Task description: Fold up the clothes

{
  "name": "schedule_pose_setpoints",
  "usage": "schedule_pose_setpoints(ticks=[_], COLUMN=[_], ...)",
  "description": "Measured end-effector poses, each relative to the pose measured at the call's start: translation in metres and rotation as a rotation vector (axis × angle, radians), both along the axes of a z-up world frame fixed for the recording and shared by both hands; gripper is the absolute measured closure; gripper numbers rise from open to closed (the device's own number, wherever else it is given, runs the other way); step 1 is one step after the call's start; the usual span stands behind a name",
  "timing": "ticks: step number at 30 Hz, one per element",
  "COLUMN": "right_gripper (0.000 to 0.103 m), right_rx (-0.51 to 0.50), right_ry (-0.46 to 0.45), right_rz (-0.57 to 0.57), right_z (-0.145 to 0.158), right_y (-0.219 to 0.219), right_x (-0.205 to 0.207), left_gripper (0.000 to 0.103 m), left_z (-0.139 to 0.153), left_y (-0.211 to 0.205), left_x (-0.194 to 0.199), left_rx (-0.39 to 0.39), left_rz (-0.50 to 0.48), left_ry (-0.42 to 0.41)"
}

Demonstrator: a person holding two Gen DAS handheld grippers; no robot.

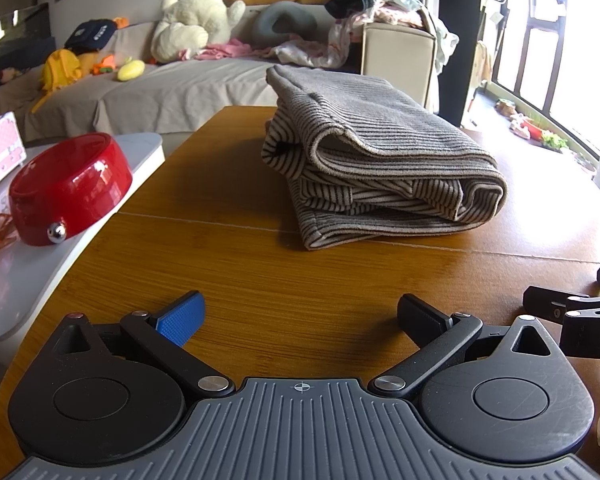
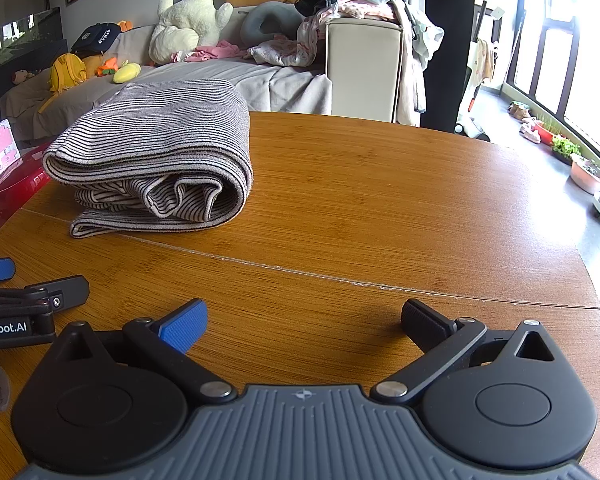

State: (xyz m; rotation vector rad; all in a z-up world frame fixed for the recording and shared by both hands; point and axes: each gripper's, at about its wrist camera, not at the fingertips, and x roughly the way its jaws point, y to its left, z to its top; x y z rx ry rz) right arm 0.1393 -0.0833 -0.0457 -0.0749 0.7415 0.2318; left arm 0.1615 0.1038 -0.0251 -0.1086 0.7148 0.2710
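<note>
Both grippers, left gripper (image 1: 300, 316) and right gripper (image 2: 304, 320), sit low over the wooden table (image 2: 380, 208) with fingers spread wide and nothing between them, well short of the striped garment (image 1: 376, 160), which lies folded in a thick bundle on the far half of the table. Judged soft, limp and light, it would sag if lifted by one edge; the rolled fold at the near side (image 2: 204, 200) offers the firmest hold. Beside the table stands a red bowl (image 1: 70, 188).
</note>
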Motion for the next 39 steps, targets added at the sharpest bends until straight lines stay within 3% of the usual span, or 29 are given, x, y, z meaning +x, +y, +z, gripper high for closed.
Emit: schedule_pose_setpoints(ticks=[28,39], right_gripper=[0.0,0.0], right_rx=[-0.005,-0.006], right_ry=[0.0,-0.001], right_rz=[-0.006,0.048], right_z=[0.0007,0.0013], right_y=[0.0002,0.0062], right_x=[-0.0007,0.0072], left_gripper=[0.0,0.0], left_z=[0.0001,0.0004], left_y=[-0.0002,-0.0009], left_x=[0.0003,-0.0001], left_rx=[0.004,0.005], left_rz=[0.001,0.018], left_ry=[0.004,0.006])
